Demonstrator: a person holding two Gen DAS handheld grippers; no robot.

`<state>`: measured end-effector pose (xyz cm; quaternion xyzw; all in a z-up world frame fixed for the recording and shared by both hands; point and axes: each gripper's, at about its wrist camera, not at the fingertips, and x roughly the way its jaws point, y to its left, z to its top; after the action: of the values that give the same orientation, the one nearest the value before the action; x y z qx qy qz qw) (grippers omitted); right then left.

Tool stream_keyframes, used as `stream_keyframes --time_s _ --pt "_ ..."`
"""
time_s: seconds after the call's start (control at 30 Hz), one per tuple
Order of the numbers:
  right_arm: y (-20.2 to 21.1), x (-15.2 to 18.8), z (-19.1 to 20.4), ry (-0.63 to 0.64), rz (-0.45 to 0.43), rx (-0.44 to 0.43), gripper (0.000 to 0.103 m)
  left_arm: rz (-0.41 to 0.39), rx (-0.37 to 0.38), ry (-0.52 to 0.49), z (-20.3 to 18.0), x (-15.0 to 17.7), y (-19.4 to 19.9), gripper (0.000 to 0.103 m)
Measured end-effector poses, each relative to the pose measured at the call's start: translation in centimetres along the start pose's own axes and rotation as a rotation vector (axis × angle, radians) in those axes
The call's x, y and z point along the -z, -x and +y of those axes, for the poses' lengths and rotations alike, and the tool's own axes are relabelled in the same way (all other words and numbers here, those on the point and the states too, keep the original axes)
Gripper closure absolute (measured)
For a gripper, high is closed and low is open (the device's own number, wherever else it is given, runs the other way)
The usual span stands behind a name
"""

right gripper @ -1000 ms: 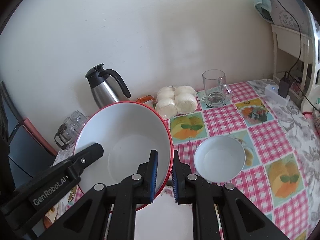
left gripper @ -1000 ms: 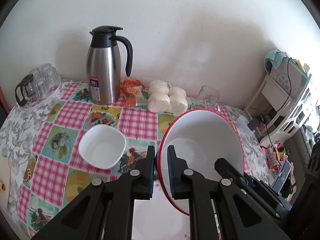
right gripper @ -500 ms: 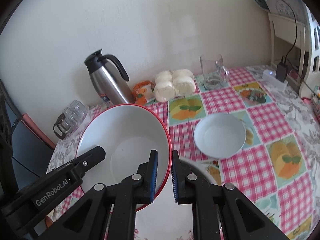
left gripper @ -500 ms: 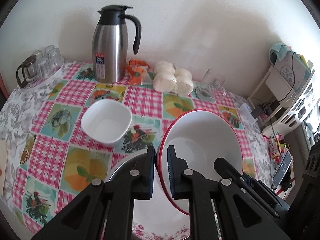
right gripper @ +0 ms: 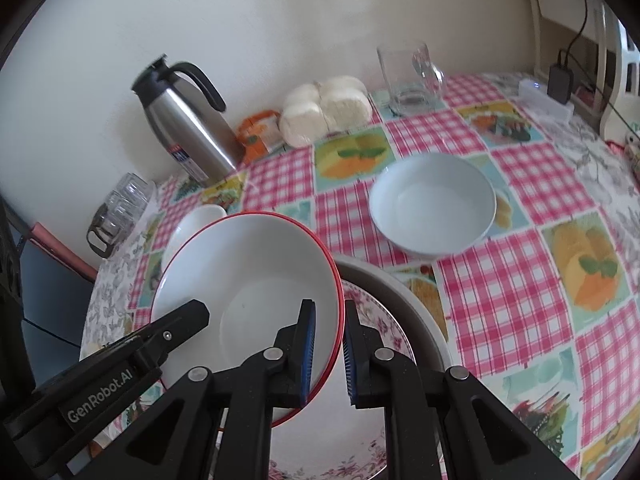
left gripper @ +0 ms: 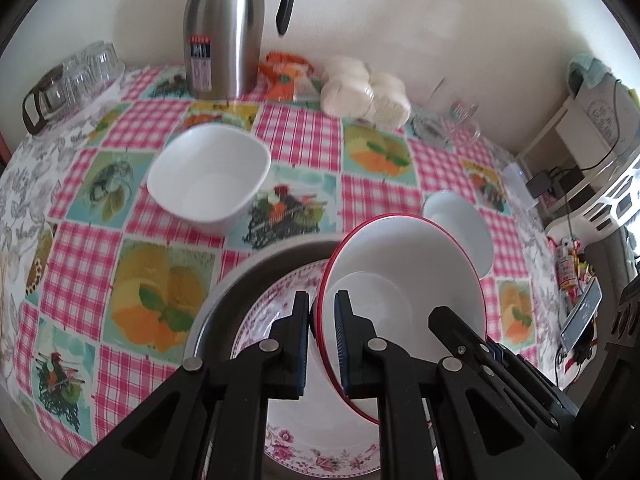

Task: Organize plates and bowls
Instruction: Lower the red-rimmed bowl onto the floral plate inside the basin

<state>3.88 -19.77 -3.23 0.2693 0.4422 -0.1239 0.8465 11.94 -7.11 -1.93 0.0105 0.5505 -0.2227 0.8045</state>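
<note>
A red-rimmed white bowl point(left gripper: 404, 276) point(right gripper: 248, 280) is held tilted between both grippers. My left gripper point(left gripper: 322, 336) is shut on its left rim. My right gripper point(right gripper: 330, 344) is shut on its right rim. The bowl hangs just above a floral plate point(left gripper: 280, 304) point(right gripper: 372, 320) that lies in a grey metal basin point(left gripper: 248, 276) point(right gripper: 404, 292). A square white bowl point(left gripper: 208, 178) point(right gripper: 192, 220) stands on the checked tablecloth to the left. A round white bowl point(right gripper: 432, 204) point(left gripper: 460, 220) stands to the right.
At the back by the wall stand a steel thermos jug point(left gripper: 224, 28), an orange packet point(left gripper: 284, 74), wrapped buns point(left gripper: 364, 90), a glass mug point(right gripper: 408, 76) and a glass pot with cups point(left gripper: 68, 80). A white shelf point(left gripper: 592, 128) stands beyond the table's right edge.
Both grippers have risen and tipped downward with the red-rimmed bowl. The grey basin and floral plate have come into view beneath it.
</note>
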Motion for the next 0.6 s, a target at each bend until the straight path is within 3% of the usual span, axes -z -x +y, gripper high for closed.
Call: stream_keyframes --time_s 0.23,0.6 --pt "-1.3 0.5 0.0 0.004 0.042 0.022 0.089 0.062 -0.017 0.010 0.4 0.2 -1.6 0.091" --pt "-2.2 0.8 0.0 0.009 0.073 0.035 0.089 0.097 -0.036 0.011 0.6 0.1 -2.4 0.091"
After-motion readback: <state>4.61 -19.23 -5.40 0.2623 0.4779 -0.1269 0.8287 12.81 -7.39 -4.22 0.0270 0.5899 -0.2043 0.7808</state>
